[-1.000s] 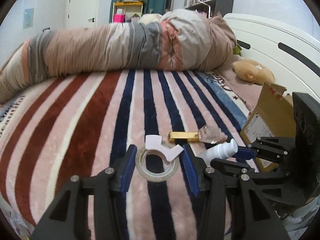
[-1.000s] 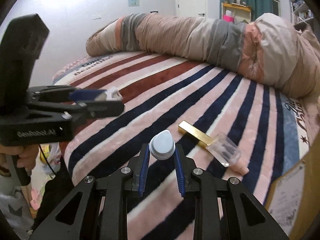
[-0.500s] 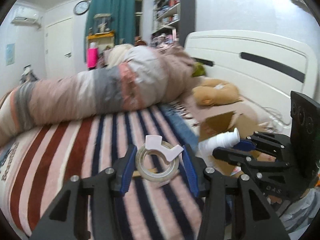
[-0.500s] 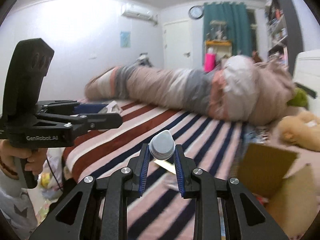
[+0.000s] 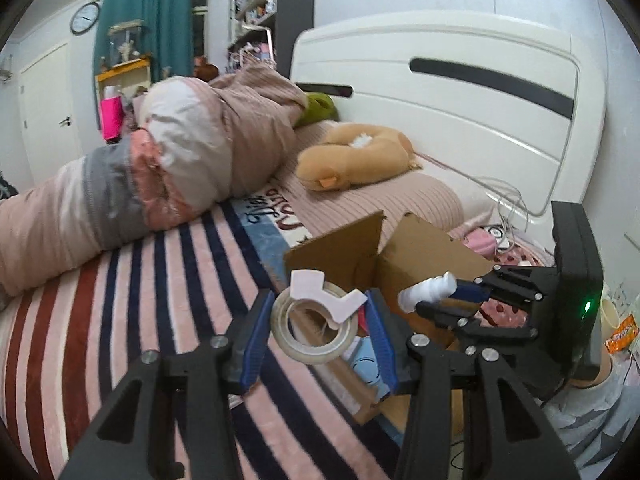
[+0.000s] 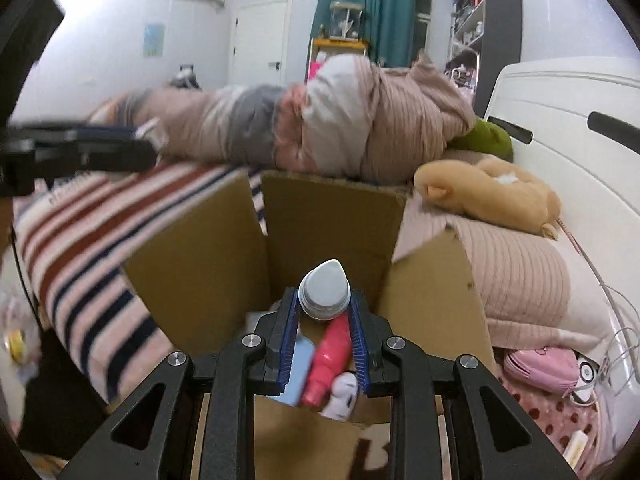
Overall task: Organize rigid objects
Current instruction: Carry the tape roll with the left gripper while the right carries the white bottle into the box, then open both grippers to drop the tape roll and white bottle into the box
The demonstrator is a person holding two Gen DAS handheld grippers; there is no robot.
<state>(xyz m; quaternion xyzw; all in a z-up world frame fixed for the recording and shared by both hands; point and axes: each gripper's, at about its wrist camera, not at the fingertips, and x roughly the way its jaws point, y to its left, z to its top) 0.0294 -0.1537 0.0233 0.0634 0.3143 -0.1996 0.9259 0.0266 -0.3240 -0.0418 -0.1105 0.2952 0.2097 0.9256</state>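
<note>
1. The left gripper (image 5: 318,334) is seen clamped on a roll of tape (image 5: 315,325), carried at the near edge of the open cardboard box (image 6: 332,216).
2. The right gripper (image 6: 325,322) is clenched on a white bottle (image 6: 325,294), held over the box opening.
3. If released early, the tape could land on the striped blanket (image 5: 120,300).
4. A raised flap could be struck by the bottle.
5. A collision between the closely placed grippers is judged possible.

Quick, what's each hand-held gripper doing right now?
Left hand-held gripper: closed on the tape roll.
Right hand-held gripper: closed on the white bottle.
</note>
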